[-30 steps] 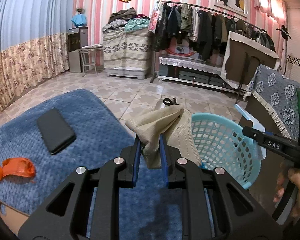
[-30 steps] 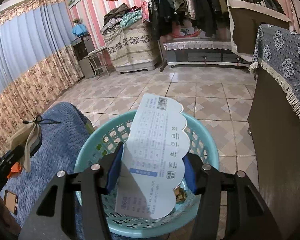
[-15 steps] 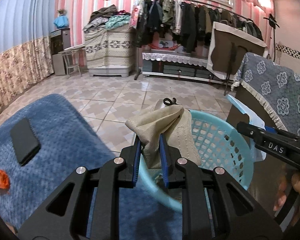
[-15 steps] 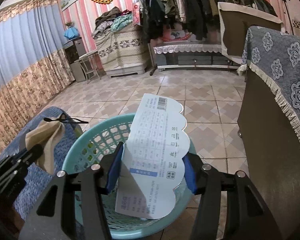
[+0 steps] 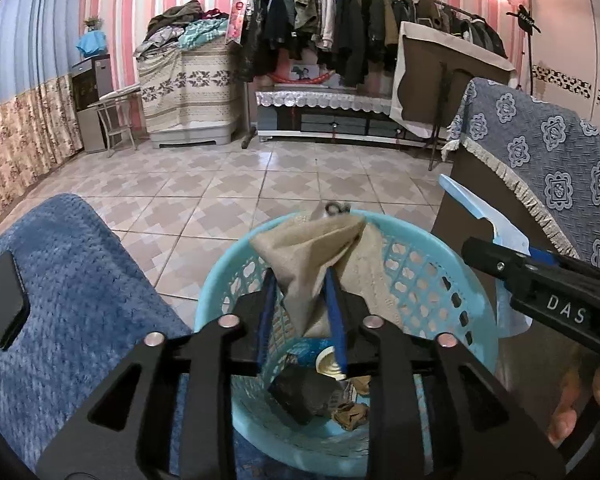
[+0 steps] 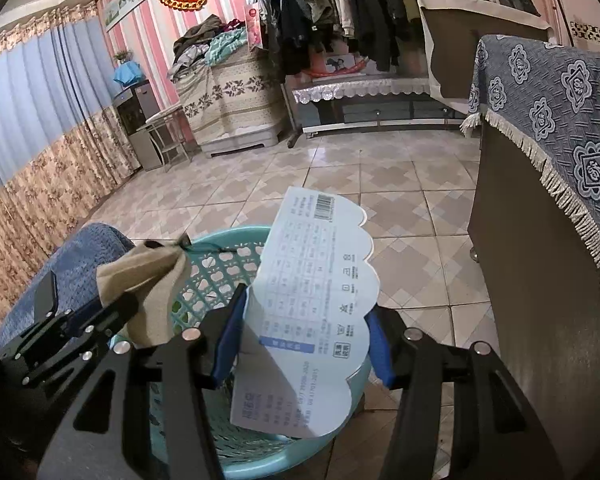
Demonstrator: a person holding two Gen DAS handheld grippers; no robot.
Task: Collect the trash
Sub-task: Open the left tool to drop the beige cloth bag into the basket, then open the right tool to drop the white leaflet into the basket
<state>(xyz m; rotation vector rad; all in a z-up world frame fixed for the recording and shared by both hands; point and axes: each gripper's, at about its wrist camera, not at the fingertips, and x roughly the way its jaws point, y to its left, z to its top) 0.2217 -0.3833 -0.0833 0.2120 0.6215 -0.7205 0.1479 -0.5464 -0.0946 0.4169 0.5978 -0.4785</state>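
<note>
perforated plastic basket (image 5: 476, 316) (glossy)

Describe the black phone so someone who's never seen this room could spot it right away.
Find the blue textured blanket left of the turquoise basket. The black phone lies flat on it, near its left side: the only dark, smooth slab on that fuzzy blue surface.

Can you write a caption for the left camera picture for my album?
Left gripper, jaws just opening, drops a beige cloth into the blue basket.

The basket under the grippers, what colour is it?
Light turquoise basket, with a lattice wall; clearest in the left wrist view.
</note>
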